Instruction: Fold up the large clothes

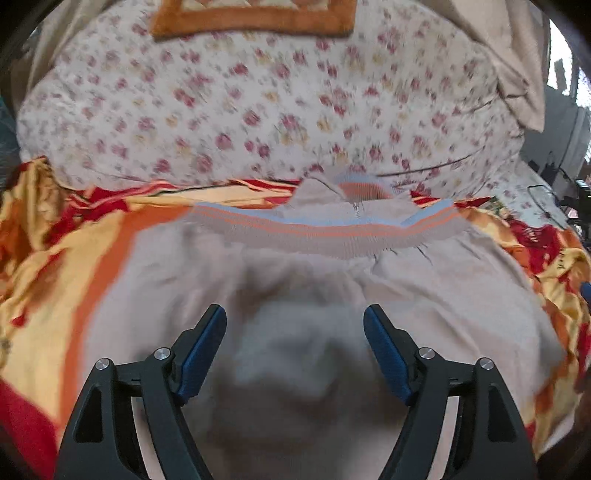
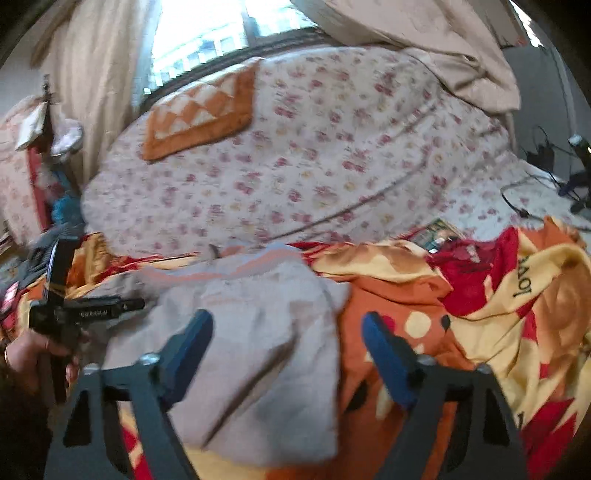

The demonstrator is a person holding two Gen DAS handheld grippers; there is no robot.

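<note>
Beige jacket [image 1: 303, 280] on the bed's blanket [image 1: 40, 258]: soft, light, limp; best taken at hem corners; left gripper [image 1: 295, 325] and right gripper [image 2: 288, 332] jaws wide open, empty.

Left wrist view: mounted just behind the left gripper [image 1: 295, 321], looking forward and steeply down, close over the beige jacket [image 1: 303, 266], with the flowered quilt [image 1: 258, 103] beyond and an orange cushion [image 1: 251, 22] at the top edge.

Right wrist view: set behind the right gripper [image 2: 286, 332], aimed less steeply, taking in the far window [image 2: 207, 33], the curtain [image 2: 96, 74] and, at the left edge, a hand [image 2: 33, 354] holding the other tool.

Shared by both: jacket [image 2: 258, 332], red-and-yellow blanket [image 1: 44, 236] [image 2: 498, 314], quilt [image 2: 314, 155], cushion [image 2: 199, 114]. Both blurred.
</note>
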